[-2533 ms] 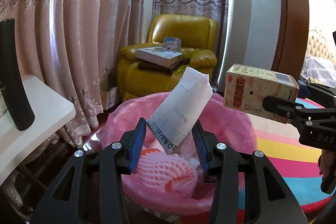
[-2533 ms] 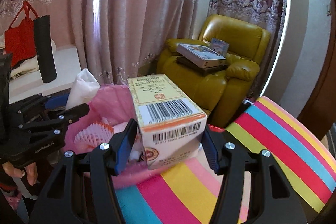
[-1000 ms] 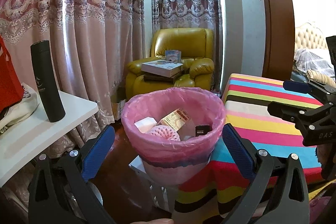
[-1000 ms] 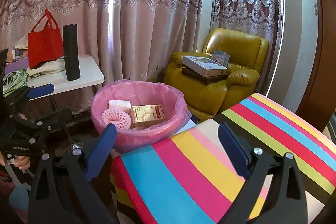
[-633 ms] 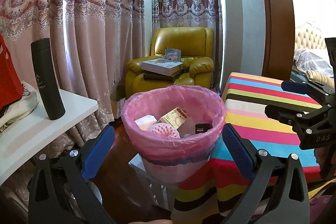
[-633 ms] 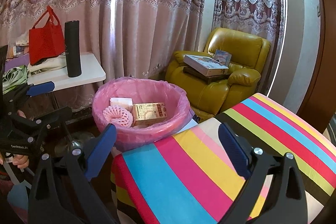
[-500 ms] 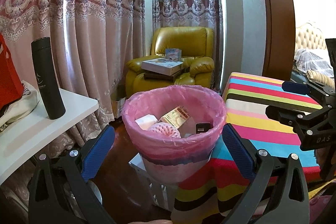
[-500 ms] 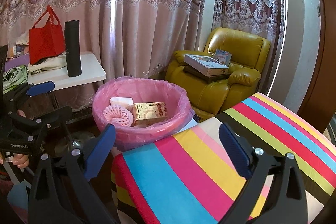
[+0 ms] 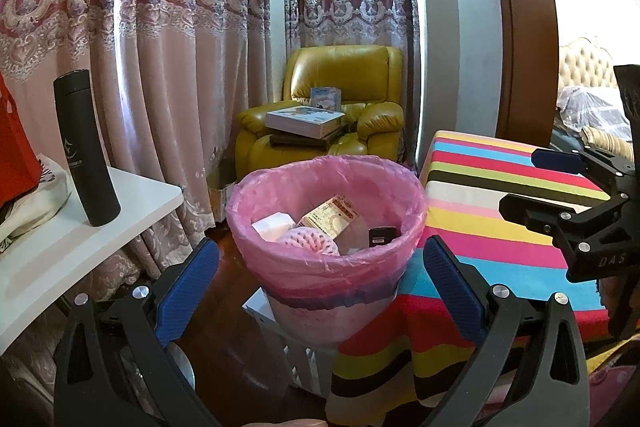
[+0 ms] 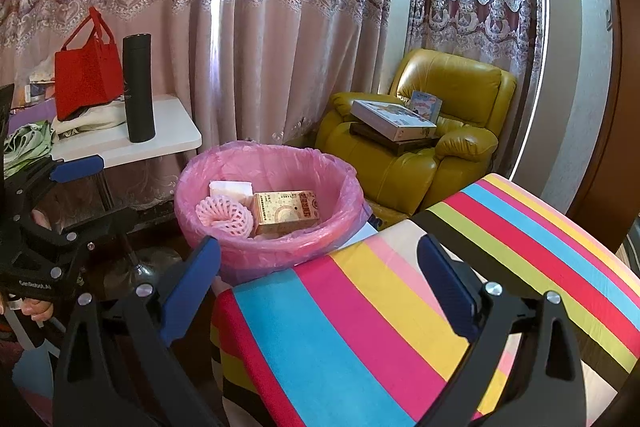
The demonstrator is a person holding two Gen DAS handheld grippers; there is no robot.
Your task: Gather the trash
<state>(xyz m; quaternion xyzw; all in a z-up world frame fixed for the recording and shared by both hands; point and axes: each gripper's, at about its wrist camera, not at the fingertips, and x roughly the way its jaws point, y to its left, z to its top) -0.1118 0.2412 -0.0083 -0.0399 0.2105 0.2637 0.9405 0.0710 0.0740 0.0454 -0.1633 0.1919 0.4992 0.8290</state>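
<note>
- Tool state — the left tool [image 9: 320, 267] and the right tool [image 10: 318, 271] both have their blue-padded jaws spread wide and grip nothing.
- Trash location: the round bin lined with a pink plastic bag [image 9: 326, 267] stands on a low white support beside the striped, multicoloured cloth-covered surface [image 10: 440, 267]. Inside lie a gold-and-cream cardboard carton [image 10: 286, 211], a pink foam fruit net [image 10: 224, 215], a white folded paper packet [image 10: 231, 189] and a small black item [image 9: 382, 235], possibly a box, though the view is too poor to confirm.
- Risk 1: the bin sits close against the edge of the striped surface and on a narrow support. A careless sweep of either tool toward the rim could tip it and spill the contents onto the dark floor.
- Risk 2: the thin liner overhangs the rim loosely — a jaw pad catching it could drag the bag inward or tear it.
- Risk 3: the tall black cylindrical flask [image 10: 139, 87] stands upright near the edge of the white side table [image 10: 168, 139], on the left tool's side. A wide swing could knock it over.
- Risk 4: no loose trash shows on the striped surface; reaching further risks grabbing non-trash items.
</note>
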